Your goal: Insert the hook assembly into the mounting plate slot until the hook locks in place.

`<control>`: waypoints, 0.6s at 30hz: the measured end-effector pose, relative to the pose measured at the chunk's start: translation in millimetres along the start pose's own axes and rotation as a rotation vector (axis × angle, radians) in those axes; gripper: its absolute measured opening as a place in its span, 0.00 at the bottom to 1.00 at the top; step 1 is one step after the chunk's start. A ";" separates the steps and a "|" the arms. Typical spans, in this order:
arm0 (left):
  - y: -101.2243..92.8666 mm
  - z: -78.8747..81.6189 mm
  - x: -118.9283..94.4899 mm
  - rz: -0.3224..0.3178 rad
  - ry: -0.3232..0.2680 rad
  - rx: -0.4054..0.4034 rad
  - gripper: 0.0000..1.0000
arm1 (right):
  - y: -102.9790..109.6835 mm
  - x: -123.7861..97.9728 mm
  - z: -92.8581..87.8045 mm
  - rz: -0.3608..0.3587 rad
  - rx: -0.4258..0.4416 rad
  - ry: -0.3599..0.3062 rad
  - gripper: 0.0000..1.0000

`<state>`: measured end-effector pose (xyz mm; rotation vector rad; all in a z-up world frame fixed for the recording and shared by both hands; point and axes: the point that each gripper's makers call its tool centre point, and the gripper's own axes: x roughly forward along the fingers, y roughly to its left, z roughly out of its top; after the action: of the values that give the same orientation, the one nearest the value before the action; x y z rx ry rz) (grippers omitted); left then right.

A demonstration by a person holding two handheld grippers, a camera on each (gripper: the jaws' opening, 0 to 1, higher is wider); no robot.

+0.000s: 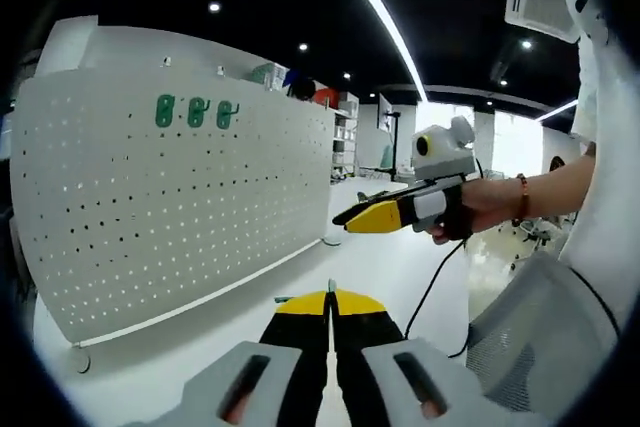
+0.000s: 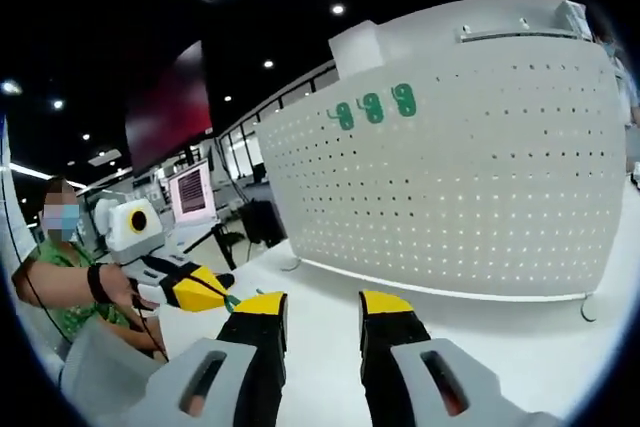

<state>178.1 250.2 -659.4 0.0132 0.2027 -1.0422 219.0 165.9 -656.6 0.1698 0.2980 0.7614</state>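
Pegboard [image 1: 180, 207]: white, upright on the white table [image 1: 380, 267].
Hooks [image 1: 196, 112]: three green ones, side by side, high on the pegboard's face.
Left gripper [image 1: 331, 299]: jaws pressed together, nothing between them that I can see, held off the pegboard, above the table.
Right gripper [image 2: 322, 307]: jaws apart, empty, facing the pegboard from a distance.

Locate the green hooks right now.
Three green hooks hang in a row near the white pegboard's upper edge: upper left in left gripper view, top centre in right gripper view.
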 end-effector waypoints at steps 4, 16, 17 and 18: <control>-9.7 10.8 0.1 -0.047 -0.028 0.017 0.01 | 10.3 -0.8 0.8 0.054 0.013 -0.001 0.24; -25.9 26.1 0.0 -0.103 -0.068 0.024 0.01 | 34.9 -8.1 10.4 0.172 0.045 -0.044 0.21; -25.7 26.2 -0.2 -0.103 -0.069 0.020 0.01 | 39.2 -9.4 12.8 0.196 0.032 -0.055 0.20; -25.8 26.0 -0.5 -0.106 -0.069 0.018 0.01 | 45.2 -11.5 14.5 0.230 0.031 -0.060 0.18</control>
<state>159.9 234.8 -631.6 -0.0175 0.1320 -1.1484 186.4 189.5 -628.9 0.2589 0.2352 0.9777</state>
